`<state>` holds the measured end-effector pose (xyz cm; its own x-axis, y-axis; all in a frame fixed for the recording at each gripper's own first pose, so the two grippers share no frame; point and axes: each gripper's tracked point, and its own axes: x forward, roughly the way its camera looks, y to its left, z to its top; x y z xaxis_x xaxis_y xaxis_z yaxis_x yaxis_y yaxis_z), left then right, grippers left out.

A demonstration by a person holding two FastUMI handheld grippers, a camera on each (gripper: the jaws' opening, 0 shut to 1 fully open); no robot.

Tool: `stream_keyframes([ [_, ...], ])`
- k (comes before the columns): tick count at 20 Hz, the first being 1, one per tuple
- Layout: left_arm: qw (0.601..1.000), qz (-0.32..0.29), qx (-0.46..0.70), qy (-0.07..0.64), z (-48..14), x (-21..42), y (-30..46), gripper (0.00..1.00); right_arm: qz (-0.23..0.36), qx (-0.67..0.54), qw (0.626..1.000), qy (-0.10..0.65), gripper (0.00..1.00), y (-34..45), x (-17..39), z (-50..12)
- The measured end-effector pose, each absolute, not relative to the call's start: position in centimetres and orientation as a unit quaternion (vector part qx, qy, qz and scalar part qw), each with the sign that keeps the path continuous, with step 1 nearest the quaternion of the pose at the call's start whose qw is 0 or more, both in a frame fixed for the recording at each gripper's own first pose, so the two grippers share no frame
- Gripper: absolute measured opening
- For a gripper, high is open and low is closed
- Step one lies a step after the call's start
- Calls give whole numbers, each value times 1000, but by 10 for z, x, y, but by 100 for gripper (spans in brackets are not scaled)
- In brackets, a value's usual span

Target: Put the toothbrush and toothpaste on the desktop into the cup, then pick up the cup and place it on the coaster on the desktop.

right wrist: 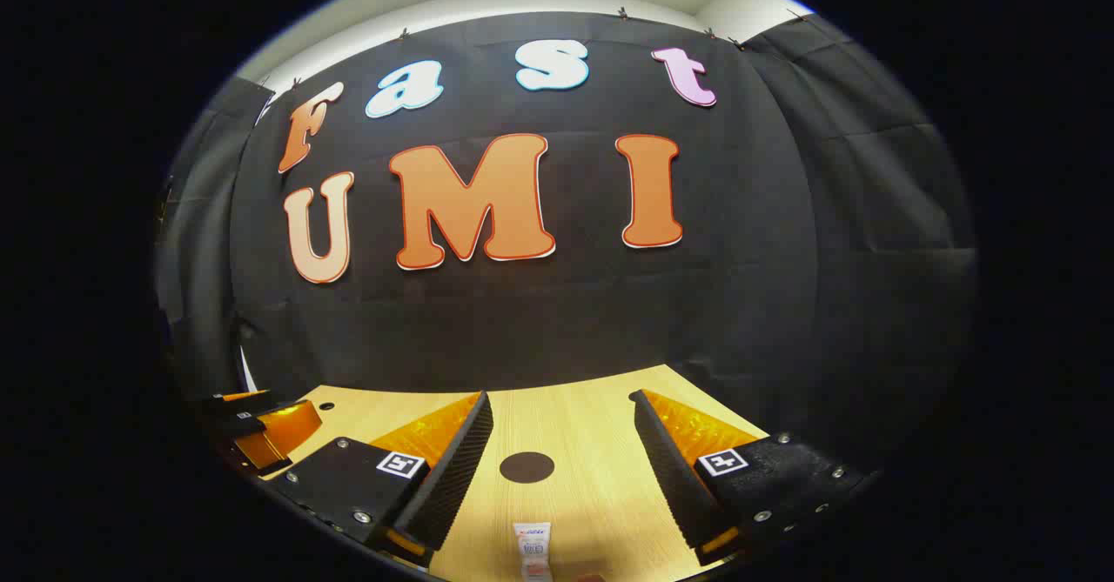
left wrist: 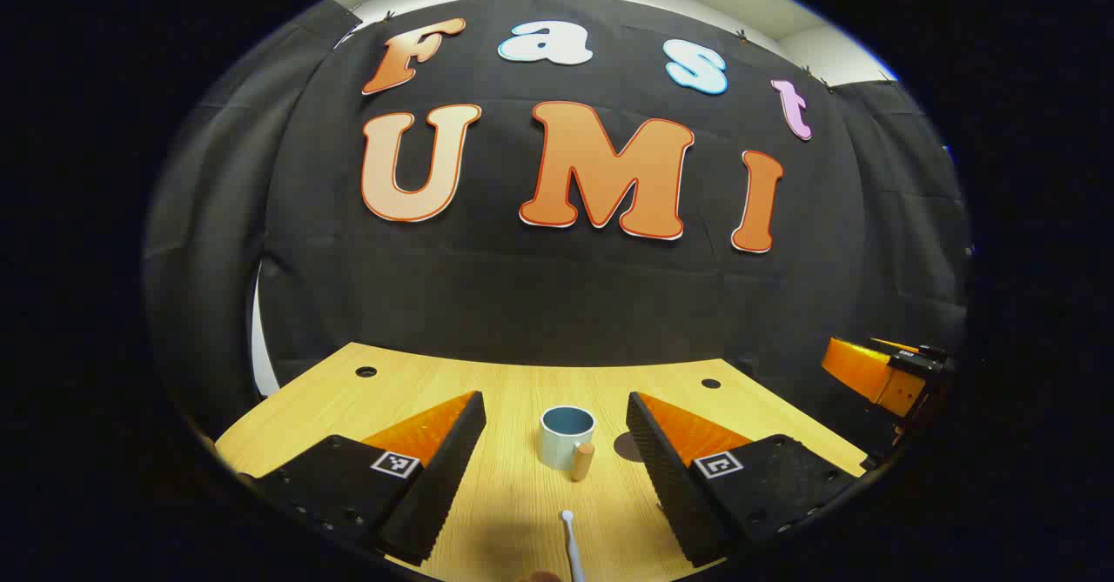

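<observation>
Both claws stand wide apart over the pale wooden desktop (left wrist: 522,495) and hold nothing. The left gripper (left wrist: 557,464) looks straight ahead at the small pale-blue cup with a stubby wooden handle (left wrist: 567,437), which stands ahead of its fingertips, centred between them. The slim white toothbrush (left wrist: 570,543) lies close under the claw, its head pointing toward the cup.

The right gripper (right wrist: 561,469) has the white toothpaste tube (right wrist: 532,550) lying just below and between its fingers, and the dark round flat coaster (right wrist: 526,467) a little ahead, between the tips.

The likely risks are these: the thin toothbrush lies flat on the wood, so the fingers could scrape the desktop or pinch it askew; and the light cup could tip if nudged by its handle.

The left gripper view gives the cup and brush; the right gripper view gives the tube and a full sight of the coaster, which in the left gripper view is a dark patch beside the cup, partly behind a finger.
</observation>
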<state>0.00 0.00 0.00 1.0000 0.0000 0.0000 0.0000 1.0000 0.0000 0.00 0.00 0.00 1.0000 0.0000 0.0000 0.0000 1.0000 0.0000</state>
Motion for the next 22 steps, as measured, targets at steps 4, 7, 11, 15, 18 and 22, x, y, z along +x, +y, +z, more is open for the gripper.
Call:
stream_keyframes([
  [4, 1000, 4, 2, -10, 9, 2, 0, 98, -8, -16, 1000, -1, 98, -3, -2, 9],
  [7, 1000, 4, 7, -11, 12, 0, 0, 98, -19, -52, 998, -6, 98, -7, -3, 15],
  [11, 1000, -3, 9, -10, 15, -1, -4, 98, -13, -64, 998, -16, 98, 1, -10, 25],
  [15, 1000, -4, 8, -6, 13, -4, -2, 98, -8, -65, 998, -16, 98, 6, -15, 30],
  [18, 1000, -2, 10, -2, 10, -5, 1, 98, 5, -47, 999, -2, 98, 13, -16, 24],
  [22, 1000, -5, 16, 6, 5, -6, 1, 98, 4, -48, 999, 17, 98, 16, -17, 14],
])
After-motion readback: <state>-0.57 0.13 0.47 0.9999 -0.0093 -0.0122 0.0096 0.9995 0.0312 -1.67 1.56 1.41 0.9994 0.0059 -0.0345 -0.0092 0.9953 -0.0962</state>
